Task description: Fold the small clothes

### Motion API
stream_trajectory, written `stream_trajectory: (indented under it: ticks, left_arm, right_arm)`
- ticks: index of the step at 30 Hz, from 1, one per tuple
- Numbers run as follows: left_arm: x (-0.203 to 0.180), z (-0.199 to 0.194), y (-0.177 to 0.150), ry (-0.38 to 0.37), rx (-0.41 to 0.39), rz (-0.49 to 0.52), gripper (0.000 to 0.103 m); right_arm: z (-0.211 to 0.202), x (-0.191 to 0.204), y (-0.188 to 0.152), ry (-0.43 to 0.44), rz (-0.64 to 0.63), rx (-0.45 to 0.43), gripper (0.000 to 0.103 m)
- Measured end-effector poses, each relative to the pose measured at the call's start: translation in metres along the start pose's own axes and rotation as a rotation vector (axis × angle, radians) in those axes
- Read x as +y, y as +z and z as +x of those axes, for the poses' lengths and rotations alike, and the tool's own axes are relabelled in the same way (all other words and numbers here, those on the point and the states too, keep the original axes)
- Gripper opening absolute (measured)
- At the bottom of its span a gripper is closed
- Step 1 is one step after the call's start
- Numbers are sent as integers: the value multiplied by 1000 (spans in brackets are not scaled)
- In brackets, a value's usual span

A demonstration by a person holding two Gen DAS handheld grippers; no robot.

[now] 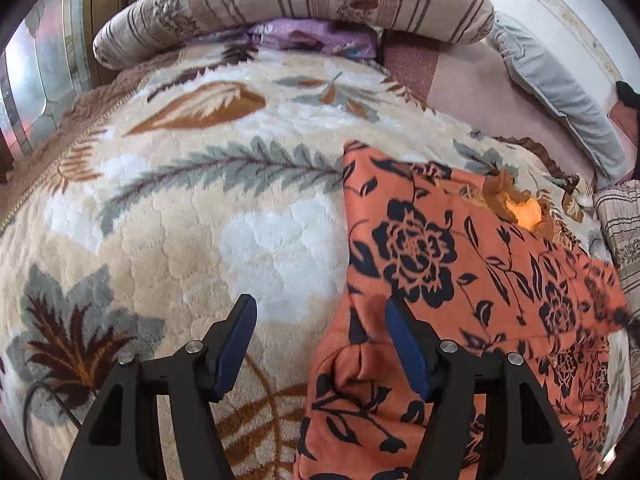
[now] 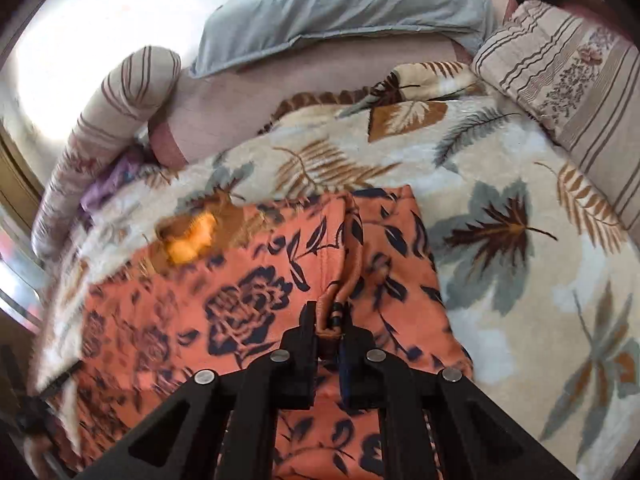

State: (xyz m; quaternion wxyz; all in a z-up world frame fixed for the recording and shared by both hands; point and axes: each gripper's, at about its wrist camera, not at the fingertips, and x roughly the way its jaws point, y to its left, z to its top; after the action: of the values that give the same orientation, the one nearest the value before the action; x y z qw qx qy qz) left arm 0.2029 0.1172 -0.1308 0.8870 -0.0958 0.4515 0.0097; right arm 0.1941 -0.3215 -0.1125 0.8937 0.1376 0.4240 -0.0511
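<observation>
your right gripper [image 2: 329,322] is pinching a ridge of the soft, floppy orange floral garment [image 1: 448,264] lying lower right on the blanket [image 1: 200,216], while your left gripper [image 1: 320,320] is gaping wide over its edge, holding nothing.

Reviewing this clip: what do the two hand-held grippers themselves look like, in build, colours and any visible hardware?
Both match. The left hand-held gripper has matte black angular linkage arms with triangular cut-outs, round silver pins at the joints, and two fingers faced with dark blue pads. The right hand-held gripper shows the same black frame, silver pins and a blue pad edge. No markings, sleeves or hands are visible.
</observation>
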Motion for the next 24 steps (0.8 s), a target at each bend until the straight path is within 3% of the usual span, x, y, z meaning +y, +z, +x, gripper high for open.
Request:
stream_trajectory:
  ticks: [3, 4, 5, 6, 7, 9, 11, 14, 17, 18, 19, 21, 23, 24]
  left_arm:
    - [-12, -3, 8, -21, -9, 21, 68]
    - [-16, -2, 10, -29, -5, 34, 69]
    - [-21, 2, 11, -20, 1, 60, 73]
    - [-25, 8, 10, 4, 13, 83, 73]
    - [-29, 20, 9, 48, 44, 111, 73]
    - [-29, 37, 4, 82, 93, 122, 75]
    - [-29, 34, 1, 88, 59, 127, 76]
    - [-29, 36, 1, 92, 56, 129, 77]
    - [-29, 36, 0, 97, 49, 130, 78]
    - [-29, 35, -1, 97, 45, 135, 78]
    - [-28, 35, -2, 91, 37, 136, 78]
    - [-27, 36, -5, 85, 27, 134, 80]
    - [-26, 36, -4, 84, 21, 131, 81]
    - [-26, 36, -5, 85, 19, 131, 81]
  right_arm:
    - [44, -11, -17, -21, 10, 119, 18]
    - [40, -16, -19, 7, 27, 74, 26]
    - [33, -20, -18, 16, 47, 47, 37]
    - [26, -26, -16, 24, 79, 24, 68]
    - [17, -29, -12, 35, 112, -8, 78]
    - [2, -30, 0, 71, 138, -69, 78]
    - [-6, -26, 17, 179, 155, -108, 78]
    - [28, -22, 39, 419, 185, -12, 78]
    - [102, -42, 51, 405, 276, 141, 77]
    - [113, -54, 52, 466, 377, 163, 78]
    - [110, -61, 55, 545, 448, 150, 78]
    - [92, -59, 68, 673, 409, 78, 78]
    - [96, -64, 77, 586, 368, 12, 82]
    - [117, -71, 76, 501, 386, 51, 83]
